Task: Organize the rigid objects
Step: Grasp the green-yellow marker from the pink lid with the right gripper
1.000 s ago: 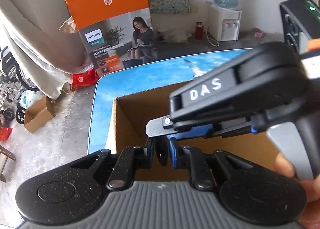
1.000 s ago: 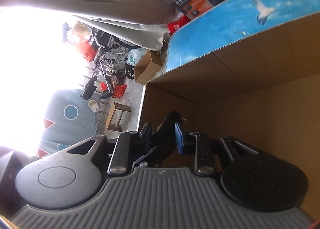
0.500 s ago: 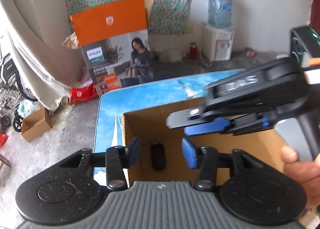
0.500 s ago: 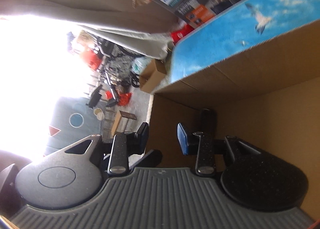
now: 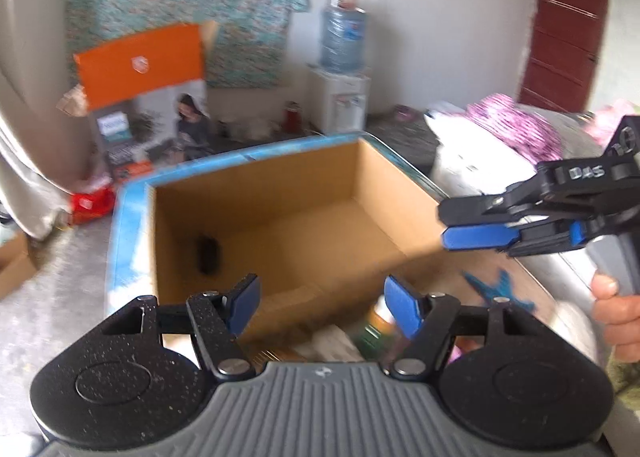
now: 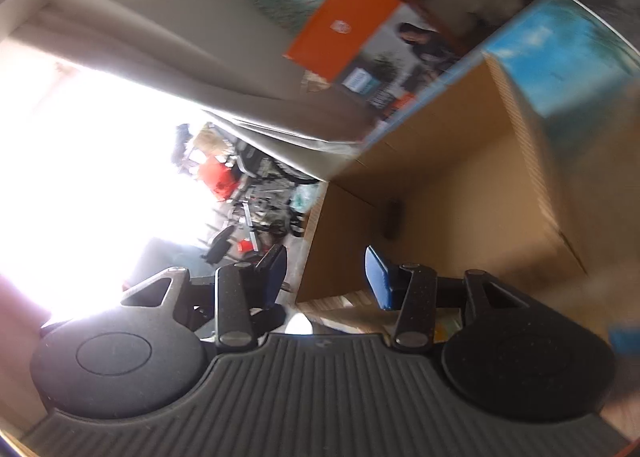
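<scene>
Hovering left gripper [image 5: 322, 299], jaws just been opening, nothing between | right gripper [image 5: 476, 231] at frame right past the box's right rim, jaws also opening, empty (blurred) | small black object [image 5: 208, 255] lies on floor of cardboard box [image 5: 384, 193] by left wall; rest of floor bare | clutter [image 5: 352, 337] near bottom centre.

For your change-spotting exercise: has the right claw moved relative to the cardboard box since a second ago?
Yes. In the left wrist view the right claw has moved rightward, from above the cardboard box to beyond its right wall, its jaws opening, empty.
</scene>
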